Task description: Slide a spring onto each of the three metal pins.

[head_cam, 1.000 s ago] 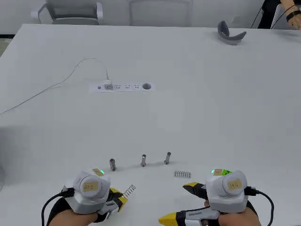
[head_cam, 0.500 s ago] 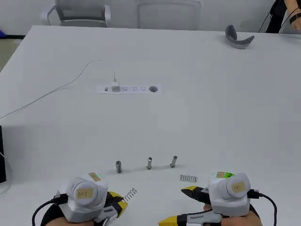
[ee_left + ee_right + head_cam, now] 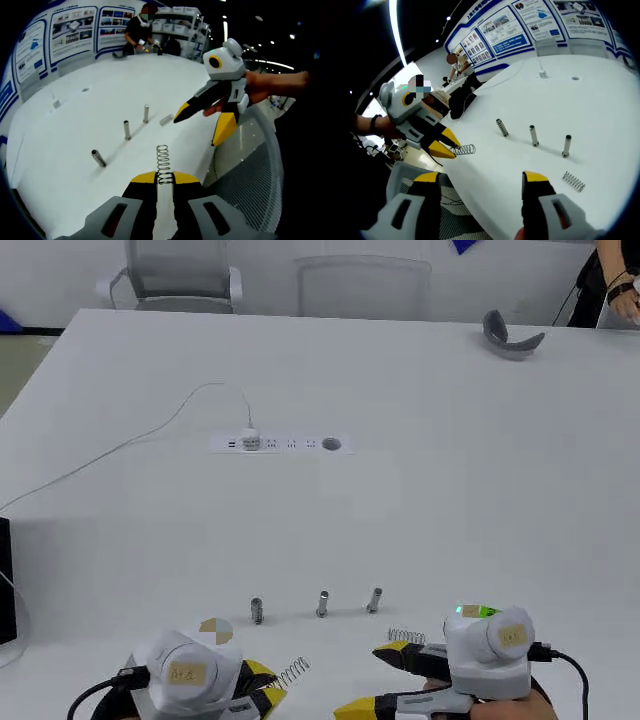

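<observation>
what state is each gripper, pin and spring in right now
left gripper, shut on the held spring
held spring, one end clamped, the rest sticking out past the jaws
right gripper, open, holding nothing
left pin, standing, spring already on it
middle pin, standing, bare
right pin, standing, bare
loose spring, lying flat on the table

A white power strip [image 3: 280,444] lies on the table [image 3: 480,480]; a chair [image 3: 180,280] stands beyond.

Left gripper [image 3: 159,177] clamps its jaws on one end of a spring [image 3: 163,159]. Right gripper [image 3: 481,177], jaws spread wide, points across toward it, seemingly slightly higher.
</observation>
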Motion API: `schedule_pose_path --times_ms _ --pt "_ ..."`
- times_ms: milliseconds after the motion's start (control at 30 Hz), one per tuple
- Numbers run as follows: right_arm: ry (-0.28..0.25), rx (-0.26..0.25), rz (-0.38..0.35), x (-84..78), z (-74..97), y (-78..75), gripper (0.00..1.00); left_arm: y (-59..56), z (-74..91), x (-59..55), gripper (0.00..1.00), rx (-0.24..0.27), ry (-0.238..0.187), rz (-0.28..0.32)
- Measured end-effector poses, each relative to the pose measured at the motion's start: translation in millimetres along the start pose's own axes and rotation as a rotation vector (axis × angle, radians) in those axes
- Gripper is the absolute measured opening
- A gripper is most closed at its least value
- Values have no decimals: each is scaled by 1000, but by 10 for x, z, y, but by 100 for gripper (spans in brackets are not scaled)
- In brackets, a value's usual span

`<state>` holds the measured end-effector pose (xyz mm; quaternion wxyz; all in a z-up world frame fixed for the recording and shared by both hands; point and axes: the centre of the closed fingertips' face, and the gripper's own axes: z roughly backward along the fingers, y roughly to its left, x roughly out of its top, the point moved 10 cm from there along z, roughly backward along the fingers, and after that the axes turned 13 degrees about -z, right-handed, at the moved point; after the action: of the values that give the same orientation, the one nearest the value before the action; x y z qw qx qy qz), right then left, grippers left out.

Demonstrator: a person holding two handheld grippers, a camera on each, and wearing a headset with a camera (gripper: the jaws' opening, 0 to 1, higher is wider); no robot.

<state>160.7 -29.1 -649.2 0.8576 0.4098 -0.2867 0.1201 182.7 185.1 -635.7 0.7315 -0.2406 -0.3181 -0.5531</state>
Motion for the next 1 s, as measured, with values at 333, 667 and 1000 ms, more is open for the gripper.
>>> schedule_pose_path --times_ms 333,667,1000 --pt "-24 100 -82 81 -52 59 50 -81 -19 261 11 -39 -39 -34" --pt "-34 168 -156 74 -24 84 31 -189 -91 400 11 -76 -52 -88" --pt "-26 200 -167 70 8 108 23 -208 -123 405 11 -103 -31 -148"
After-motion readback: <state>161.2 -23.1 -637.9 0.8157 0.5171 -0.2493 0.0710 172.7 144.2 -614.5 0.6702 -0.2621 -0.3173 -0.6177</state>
